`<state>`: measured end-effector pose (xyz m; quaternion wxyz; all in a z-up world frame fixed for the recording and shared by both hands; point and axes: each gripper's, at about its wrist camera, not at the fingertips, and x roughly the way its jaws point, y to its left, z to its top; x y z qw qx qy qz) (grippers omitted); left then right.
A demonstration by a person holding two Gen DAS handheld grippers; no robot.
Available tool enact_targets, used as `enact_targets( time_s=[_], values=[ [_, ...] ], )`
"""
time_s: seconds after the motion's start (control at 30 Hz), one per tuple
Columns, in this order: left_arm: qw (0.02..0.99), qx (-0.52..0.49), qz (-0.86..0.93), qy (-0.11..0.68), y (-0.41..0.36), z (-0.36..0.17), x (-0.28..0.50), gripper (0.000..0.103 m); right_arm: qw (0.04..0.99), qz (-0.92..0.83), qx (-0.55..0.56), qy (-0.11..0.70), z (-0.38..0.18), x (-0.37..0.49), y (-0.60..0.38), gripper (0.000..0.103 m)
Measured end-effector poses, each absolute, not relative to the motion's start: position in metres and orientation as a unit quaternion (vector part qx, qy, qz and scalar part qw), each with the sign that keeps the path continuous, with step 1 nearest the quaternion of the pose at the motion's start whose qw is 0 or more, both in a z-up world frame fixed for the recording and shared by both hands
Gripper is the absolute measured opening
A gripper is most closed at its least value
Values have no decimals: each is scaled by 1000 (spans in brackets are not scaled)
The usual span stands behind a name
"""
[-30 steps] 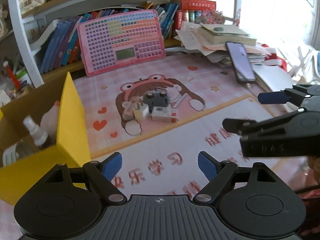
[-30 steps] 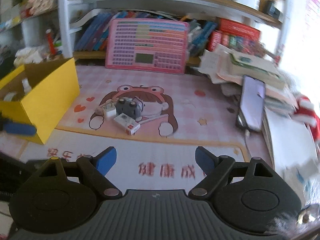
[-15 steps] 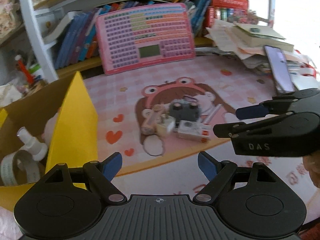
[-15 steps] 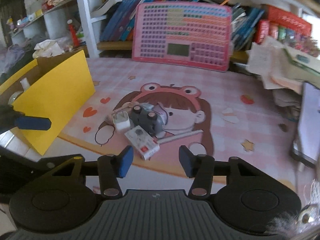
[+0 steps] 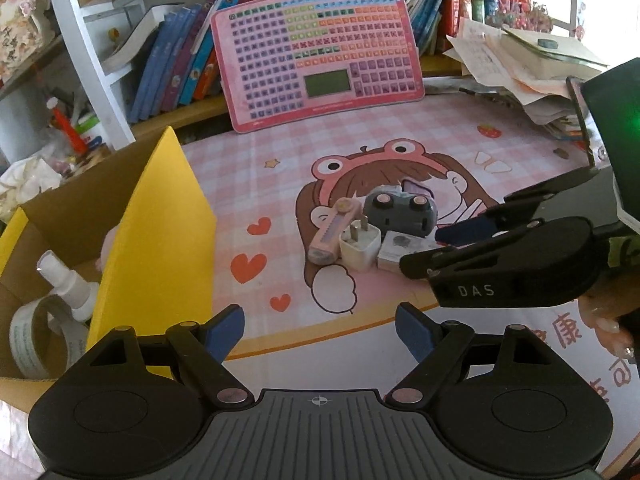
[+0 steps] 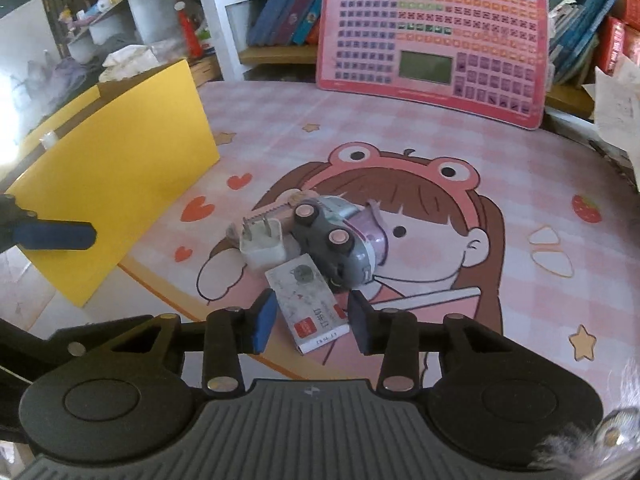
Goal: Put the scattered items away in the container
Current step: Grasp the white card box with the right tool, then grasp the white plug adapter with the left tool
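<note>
At the far left we see the yellow cardboard box (image 5: 160, 240), open at the top, with a white spray bottle (image 5: 66, 284) and a roll of tape (image 5: 36, 336) inside it. Our left gripper (image 5: 320, 332) hangs low over the desk mat (image 5: 256, 184) just beside the box, its blue fingers spread wide with nothing between them. In the middle of the mat, on the cartoon girl, lies a tight cluster: a pink utility knife (image 5: 332, 230), then a white charger plug (image 5: 359, 246) touching it, a grey toy car (image 5: 400, 212) upside down behind, and a small white box (image 6: 306, 300) in front. Our right gripper (image 6: 310, 320) is at this small box; the fingers stand on both sides of its near end, partly closed, but a little gap shows, so they do not pinch it. A pink keyboard toy (image 5: 320, 52) leans on the bookshelf behind
</note>
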<state>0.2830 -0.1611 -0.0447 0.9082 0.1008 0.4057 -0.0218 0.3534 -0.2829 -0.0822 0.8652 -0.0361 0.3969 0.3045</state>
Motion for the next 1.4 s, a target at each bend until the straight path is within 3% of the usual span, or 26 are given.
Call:
enact_targets(
  time_s=[0.4, 0.7, 1.03, 1.17, 1.4],
  values=[
    [907, 113, -28, 404, -175, -58, 307, 84, 877, 258, -33, 404, -78, 340, -321, 31],
    [909, 96, -25, 404, -190, -70, 343, 54, 885, 214, -13, 413, -79, 313, -348, 31],
    [914, 115, -25, 389, -200, -82, 362, 42, 887, 215, -18, 408, -78, 310, -345, 32],
    [915, 124, -39, 381, -203, -83, 360, 31, 890, 219, -32, 399, -75, 311, -341, 42],
    [905, 128, -88, 397, -211, -80, 342, 32, 887, 221, -43, 403, -76, 313, -339, 42]
  ],
)
